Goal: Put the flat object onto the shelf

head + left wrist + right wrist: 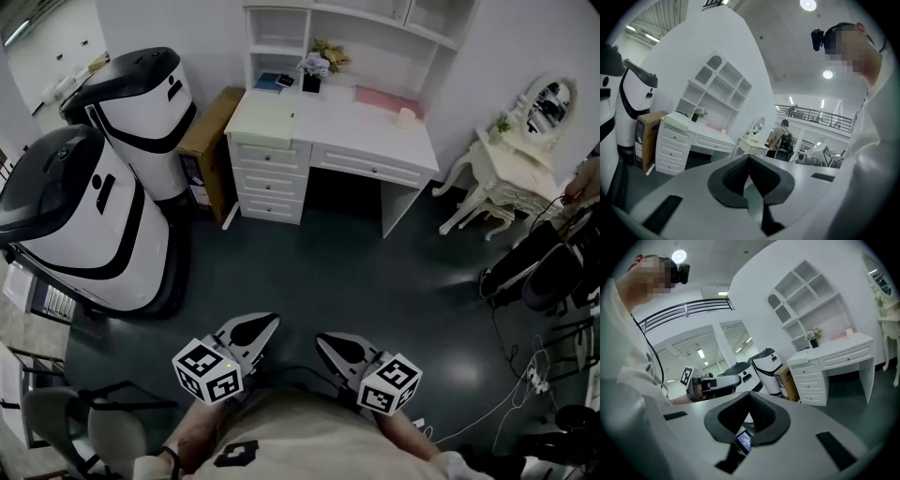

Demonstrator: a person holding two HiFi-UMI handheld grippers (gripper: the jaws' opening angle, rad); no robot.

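Note:
A white desk (370,127) with a hutch shelf (281,28) stands across the dark floor, far from both grippers. A pale green flat object (265,114) lies on the desk's left end, and a pink flat object (387,98) lies at the back right. The left gripper view shows the pale green flat object (677,121) and the shelf (719,86) at its left. My left gripper (255,328) and right gripper (336,349) are held low, close to the person's body. Both are shut with nothing between the pads. The jaws of each meet tip to tip in its own gripper view.
Two large white-and-black machines (141,103) (80,225) stand at the left, with a cardboard box (208,131) beside the desk. A cream vanity table with a mirror (516,169) and a black chair (539,272) are at the right. Cables (525,375) lie on the floor.

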